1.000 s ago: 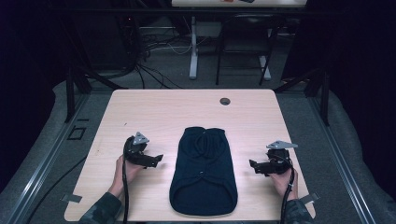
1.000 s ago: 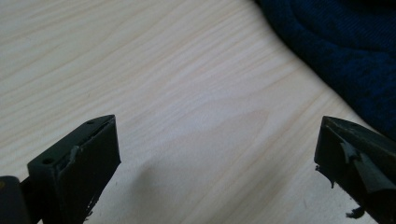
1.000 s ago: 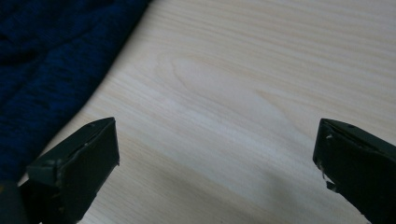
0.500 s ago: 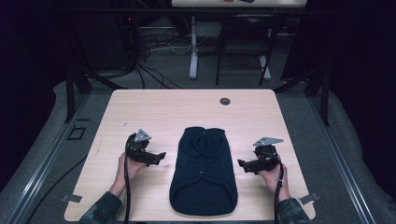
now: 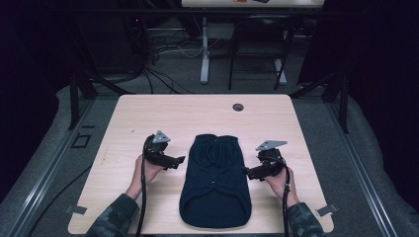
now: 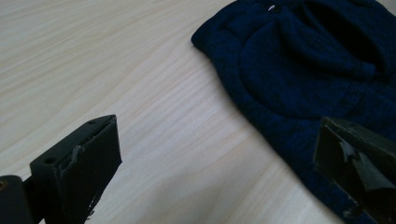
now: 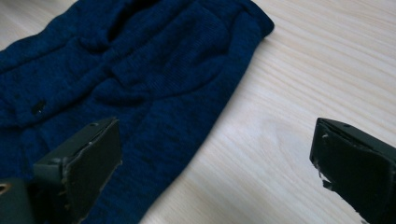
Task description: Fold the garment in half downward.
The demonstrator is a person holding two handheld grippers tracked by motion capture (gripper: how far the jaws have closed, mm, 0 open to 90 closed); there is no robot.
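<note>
Dim room; pale wood table on grey floor; cables and second desk behind

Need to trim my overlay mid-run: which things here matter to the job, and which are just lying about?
In play, judging by where both grippers point:
- dark blue knit garment
- left gripper, open beside it
- right gripper, open at its other edge

Lying about:
- round grommet hole in the table
- cables on the floor

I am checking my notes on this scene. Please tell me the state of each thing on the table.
Sweater: lying flat on the table, not gripped.
Left gripper: jaws open, beside the sweater's left edge.
Right gripper: jaws open, at the sweater's right edge.
Table: bare wood around the sweater.
</note>
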